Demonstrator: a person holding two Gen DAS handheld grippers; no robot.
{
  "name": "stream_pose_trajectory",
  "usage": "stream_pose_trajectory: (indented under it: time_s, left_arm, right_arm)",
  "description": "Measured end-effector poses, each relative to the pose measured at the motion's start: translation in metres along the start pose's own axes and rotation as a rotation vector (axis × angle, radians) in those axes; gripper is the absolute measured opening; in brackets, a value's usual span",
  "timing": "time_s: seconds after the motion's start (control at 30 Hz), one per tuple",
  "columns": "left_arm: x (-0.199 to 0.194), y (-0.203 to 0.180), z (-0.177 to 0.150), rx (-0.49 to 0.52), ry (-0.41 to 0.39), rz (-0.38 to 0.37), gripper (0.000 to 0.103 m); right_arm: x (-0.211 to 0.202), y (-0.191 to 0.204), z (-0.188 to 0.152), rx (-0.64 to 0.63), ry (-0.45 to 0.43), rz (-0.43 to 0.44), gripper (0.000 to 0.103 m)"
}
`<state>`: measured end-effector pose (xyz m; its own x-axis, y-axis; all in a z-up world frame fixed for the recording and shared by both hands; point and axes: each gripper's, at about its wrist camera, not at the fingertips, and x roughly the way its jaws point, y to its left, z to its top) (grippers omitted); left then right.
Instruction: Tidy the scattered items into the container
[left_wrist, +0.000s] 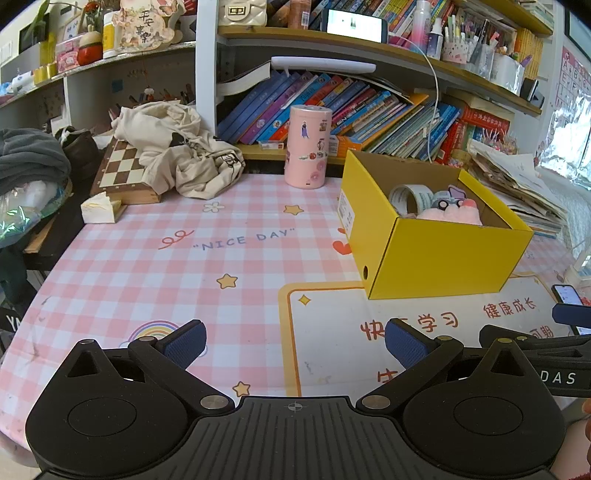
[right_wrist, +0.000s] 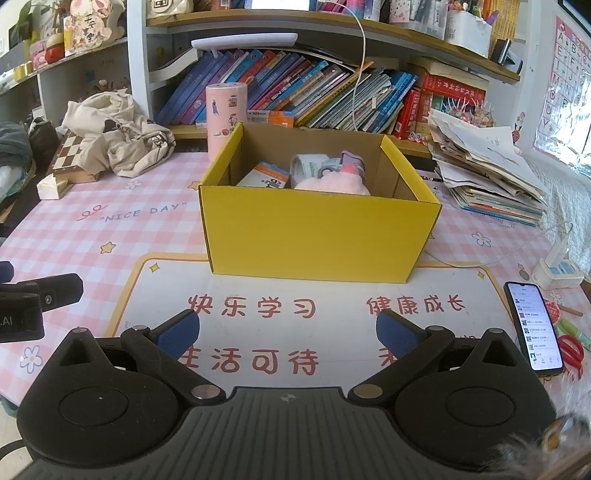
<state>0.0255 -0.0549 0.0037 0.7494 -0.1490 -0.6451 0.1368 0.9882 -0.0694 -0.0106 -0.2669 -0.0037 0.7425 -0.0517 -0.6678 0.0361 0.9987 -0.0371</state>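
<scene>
1. Desk (right_wrist: 110, 229): covered by a pink-and-white check cloth printed "NICE DAY", with stars and flowers. A white panel with an orange border carries red Chinese characters.
2. Bookshelf (right_wrist: 295, 88): stands behind the desk, with leaning rows of books; their spine text is too small to read.
3. Yellow box (right_wrist: 317, 232): open-topped cardboard, standing on the desk at the far edge of the white panel. Inside lie a pink plush (right_wrist: 332, 182), a tape roll (right_wrist: 306, 166), a small white-and-orange carton (right_wrist: 264, 176) and a purple item; the carton's print is illegible.
4. Paper stack (right_wrist: 487, 173): loose sheets and booklets piled right of the box.
5. Cream cloth (left_wrist: 181, 155): crumpled over a chessboard (left_wrist: 122, 170) at far left.
6. Pink cylinder (left_wrist: 307, 146): stickered, upright behind the box.
7. Phone (right_wrist: 533, 326): screen lit, lying at the right desk edge beside red scissors (right_wrist: 572, 350).
8. Left gripper (left_wrist: 295, 343): jaws spread wide, holding nothing, above the desk in front of the box.
9. Right gripper (right_wrist: 288, 330): jaws spread wide, holding nothing, facing the box's front wall; its body reads "DAS" in the left view.
</scene>
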Motion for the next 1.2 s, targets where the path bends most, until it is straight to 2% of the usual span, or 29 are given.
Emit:
stream_pose_trajectory:
  time_s: [1.2]
  left_arm:
    - [0.0025,0.0018,-0.0017,-0.007,0.009,-0.018,0.103]
  right_arm:
    - [0.0040,0.0049,-0.0020,-0.008,0.022,0.003,0.103]
